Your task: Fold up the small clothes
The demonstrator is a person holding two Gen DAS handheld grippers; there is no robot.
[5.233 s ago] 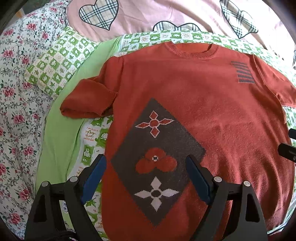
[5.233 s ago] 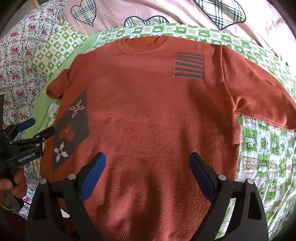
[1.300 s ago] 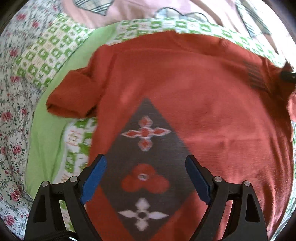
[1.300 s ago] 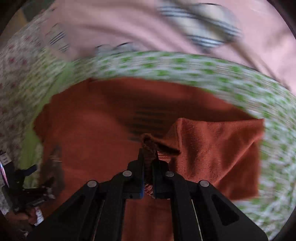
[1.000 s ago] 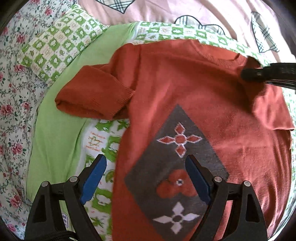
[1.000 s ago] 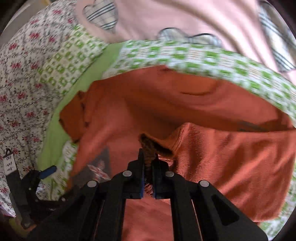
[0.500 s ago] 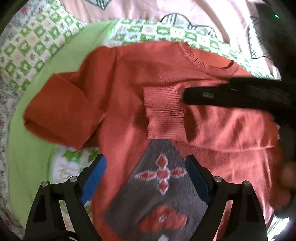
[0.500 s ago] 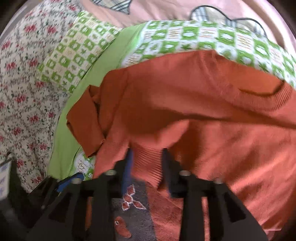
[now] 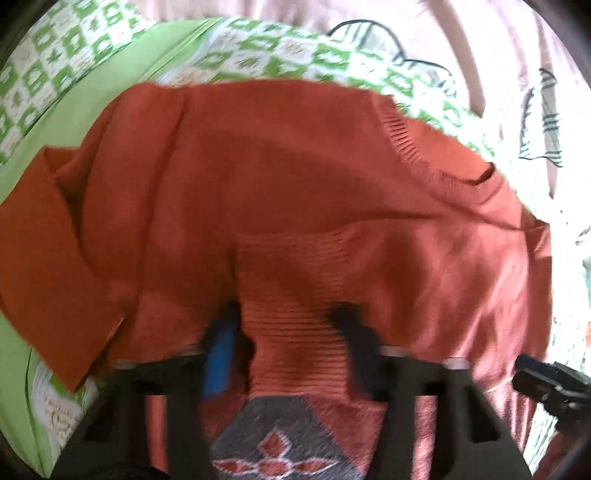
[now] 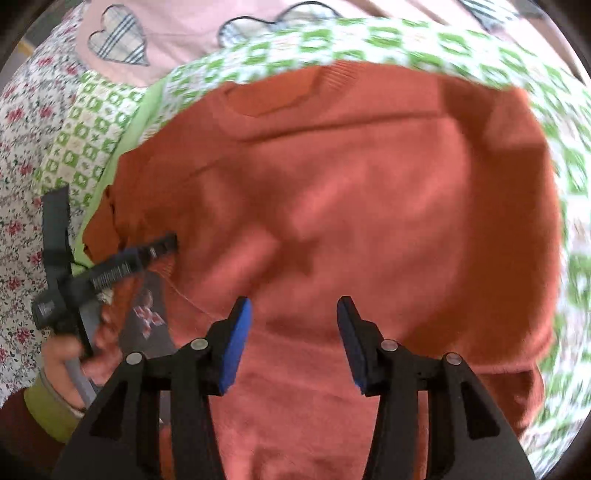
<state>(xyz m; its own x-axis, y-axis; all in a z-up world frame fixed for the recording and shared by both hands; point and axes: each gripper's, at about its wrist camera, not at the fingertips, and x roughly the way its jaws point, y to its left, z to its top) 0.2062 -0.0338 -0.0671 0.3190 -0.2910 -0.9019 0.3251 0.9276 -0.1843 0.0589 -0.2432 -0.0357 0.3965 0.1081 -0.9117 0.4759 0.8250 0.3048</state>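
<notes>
The rust-orange knitted sweater (image 10: 369, 206) lies front up on the bedding, filling most of both views. Its right sleeve is folded across the chest, so the ribbed cuff (image 9: 295, 325) sits near the middle of the sweater, just above the grey diamond panel (image 9: 273, 439) with its orange and white flower motifs. The other sleeve (image 9: 55, 280) sticks out sideways off the sweater's body onto the green sheet (image 9: 74, 118). The round neckline (image 10: 273, 96) points away, toward the pink quilt (image 10: 177, 33) with checked hearts.

Under the sweater spreads a green-and-white patterned blanket (image 10: 369, 40); beyond the outstretched sleeve lies a floral cover (image 10: 18, 155) with red roses.

The left gripper (image 9: 288, 325) hovers low over the folded cuff, its fingers spread to either side of the ribbing and blurred; I can't tell whether they touch the knit. In the right wrist view it reaches in toward the cuff edge, gripped by a hand (image 10: 77, 354).

The right gripper (image 10: 293, 332) hangs above the sweater's lower body, jaws apart with nothing between the blue pads (image 10: 236, 343).
</notes>
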